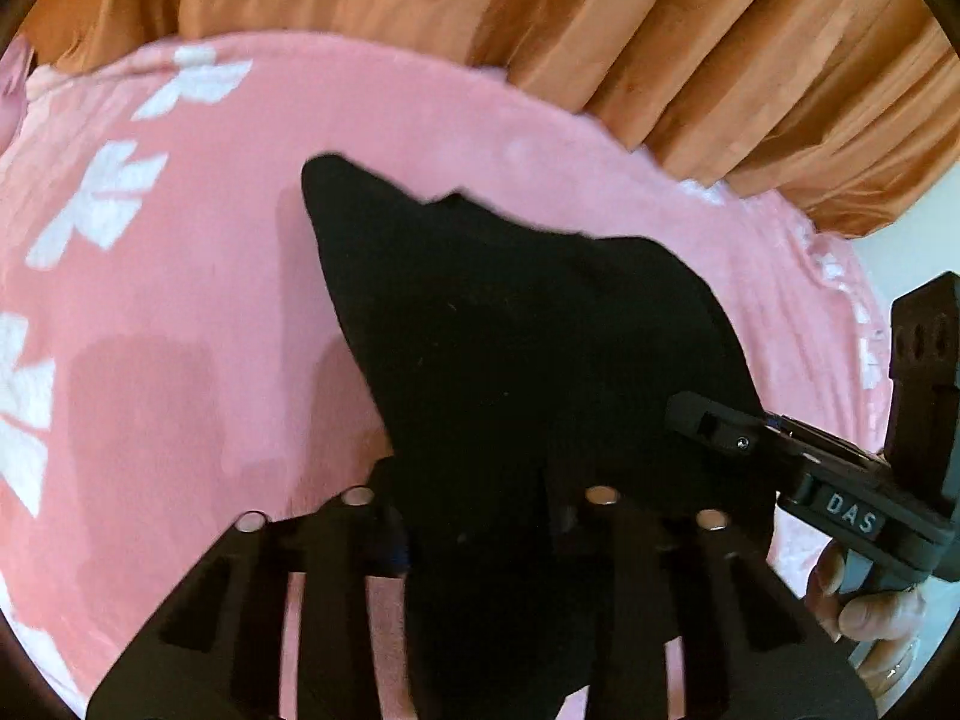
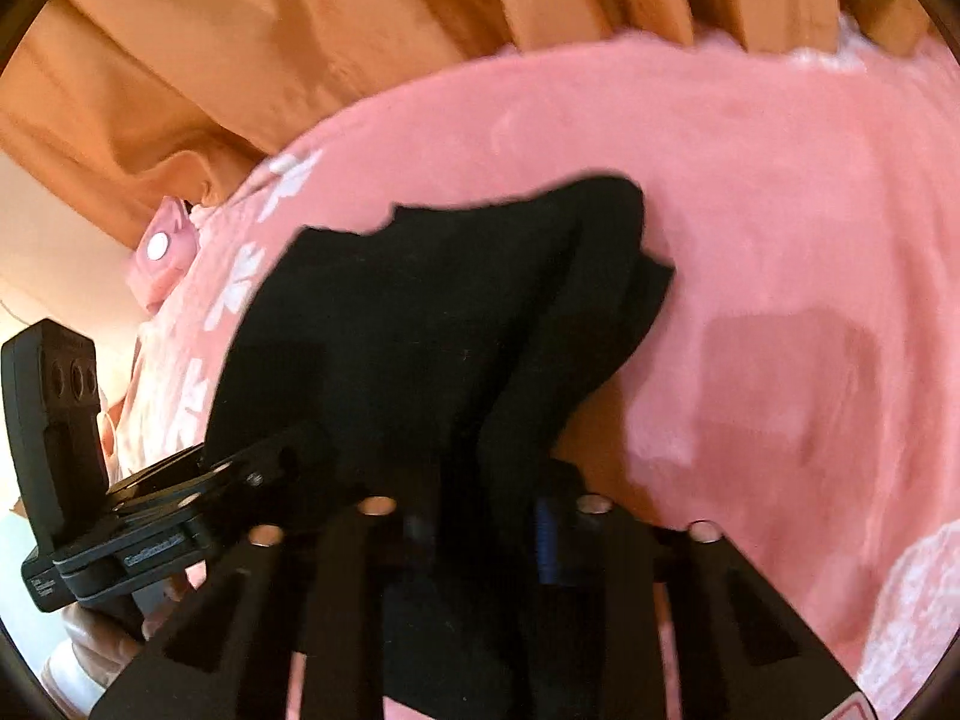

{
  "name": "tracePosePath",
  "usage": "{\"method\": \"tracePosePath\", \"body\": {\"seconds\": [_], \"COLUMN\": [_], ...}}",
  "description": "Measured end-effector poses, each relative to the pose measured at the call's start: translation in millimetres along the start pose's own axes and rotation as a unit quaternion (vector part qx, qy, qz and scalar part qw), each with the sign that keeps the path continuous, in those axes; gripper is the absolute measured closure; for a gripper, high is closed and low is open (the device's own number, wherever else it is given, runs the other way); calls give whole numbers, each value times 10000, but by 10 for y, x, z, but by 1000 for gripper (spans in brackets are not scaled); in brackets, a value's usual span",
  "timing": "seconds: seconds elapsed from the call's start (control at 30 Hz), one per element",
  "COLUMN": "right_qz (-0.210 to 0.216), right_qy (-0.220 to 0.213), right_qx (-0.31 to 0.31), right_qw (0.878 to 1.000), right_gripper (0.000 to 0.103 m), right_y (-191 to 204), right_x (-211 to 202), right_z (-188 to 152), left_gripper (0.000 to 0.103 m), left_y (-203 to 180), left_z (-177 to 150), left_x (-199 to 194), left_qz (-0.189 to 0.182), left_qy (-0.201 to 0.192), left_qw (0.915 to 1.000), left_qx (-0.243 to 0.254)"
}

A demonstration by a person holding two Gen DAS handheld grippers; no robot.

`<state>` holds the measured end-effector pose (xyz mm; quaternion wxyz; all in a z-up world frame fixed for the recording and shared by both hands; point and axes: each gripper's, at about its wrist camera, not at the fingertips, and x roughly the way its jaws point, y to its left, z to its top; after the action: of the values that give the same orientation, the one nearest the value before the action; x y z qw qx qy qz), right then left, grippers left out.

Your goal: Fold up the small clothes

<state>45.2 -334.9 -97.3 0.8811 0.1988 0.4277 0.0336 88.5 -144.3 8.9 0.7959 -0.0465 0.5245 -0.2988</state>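
A small black garment (image 1: 516, 330) is held up above a pink blanket (image 1: 210, 300), its far corner drooping toward the blanket. My left gripper (image 1: 480, 516) is shut on its near edge. My right gripper (image 1: 696, 420) comes in from the right in the left wrist view and is clamped on the same garment's right side. In the right wrist view the black garment (image 2: 432, 324) hangs folded from my right gripper (image 2: 486, 516), which is shut on it, and my left gripper (image 2: 282, 456) grips it from the left.
The pink blanket (image 2: 780, 228) with white flower prints covers the surface. Orange curtains (image 1: 690, 48) hang behind it. A pink pillow corner (image 2: 162, 252) lies at the blanket's far left edge. A hand (image 1: 864, 600) holds the right gripper's handle.
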Motion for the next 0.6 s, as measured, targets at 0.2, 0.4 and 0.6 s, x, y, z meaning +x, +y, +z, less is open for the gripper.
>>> {"method": "tracePosePath", "body": {"seconds": [0.2,0.4,0.6], "right_qz": [253,1037,49], "right_qy": [-1164,-2030,-684], "right_qx": [-626,-643,-231], "right_qw": [9909,9715,9974], "right_gripper": [85,84,79], "right_y": [613,948,762], "right_x": [-737,-1236,132], "right_z": [237,574,694], "left_gripper": [78,61,44], "left_y": [-211,-29,867], "left_z": [333,700,707], "left_x": [-825,-1551,-675], "left_qz": [-245,116,1876], "left_qy": [-909,-1708,-1212], "left_qw": [9943,9832,9746], "left_qx": [510,637,-190]}}
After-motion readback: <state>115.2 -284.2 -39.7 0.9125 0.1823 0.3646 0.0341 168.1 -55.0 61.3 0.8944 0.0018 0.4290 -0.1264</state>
